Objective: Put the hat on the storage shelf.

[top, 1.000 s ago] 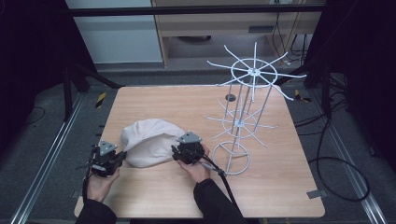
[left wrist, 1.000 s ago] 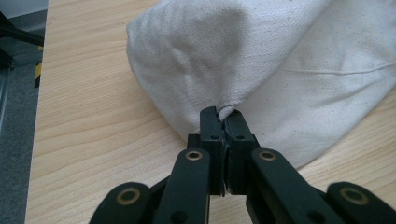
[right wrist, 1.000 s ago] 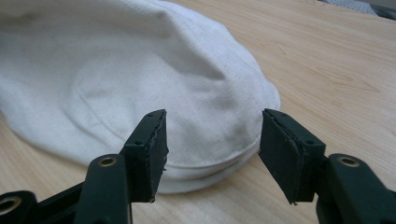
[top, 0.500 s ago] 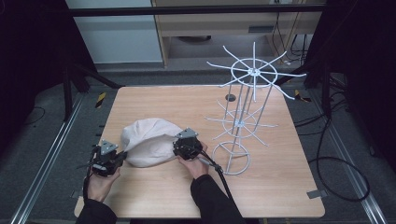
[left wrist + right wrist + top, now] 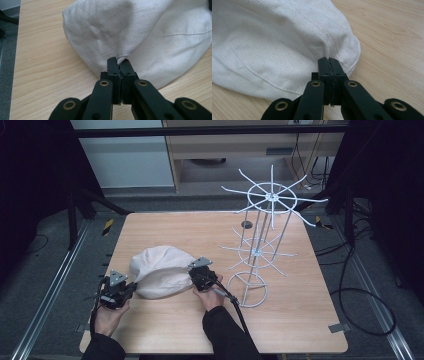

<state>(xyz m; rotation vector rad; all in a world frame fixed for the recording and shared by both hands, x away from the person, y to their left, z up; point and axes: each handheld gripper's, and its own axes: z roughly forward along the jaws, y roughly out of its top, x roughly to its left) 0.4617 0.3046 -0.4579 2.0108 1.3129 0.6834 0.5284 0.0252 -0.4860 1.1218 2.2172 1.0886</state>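
Note:
A cream cloth hat point(image 5: 159, 270) lies as a soft mound on the wooden table point(image 5: 190, 230), left of centre. My left gripper point(image 5: 131, 286) is at its near-left edge, shut on a pinch of the hat's fabric point(image 5: 120, 59). At the hat's right edge, my right gripper point(image 5: 193, 276) is shut on the stitched brim point(image 5: 328, 59). The hat point(image 5: 140, 32) rises behind the left jaws, and the hat's crown point(image 5: 272, 35) spreads out to the left of the right jaws.
A white wire rack point(image 5: 260, 245) with radiating hooks stands on a ring base point(image 5: 248, 290) just right of my right hand. A small dark hole point(image 5: 246, 224) sits in the table behind it. Cables trail on the floor at the right.
Both grippers and the hat have shifted slightly left and toward the table's near edge. The hat's mound looks a little more stretched between the two grips.

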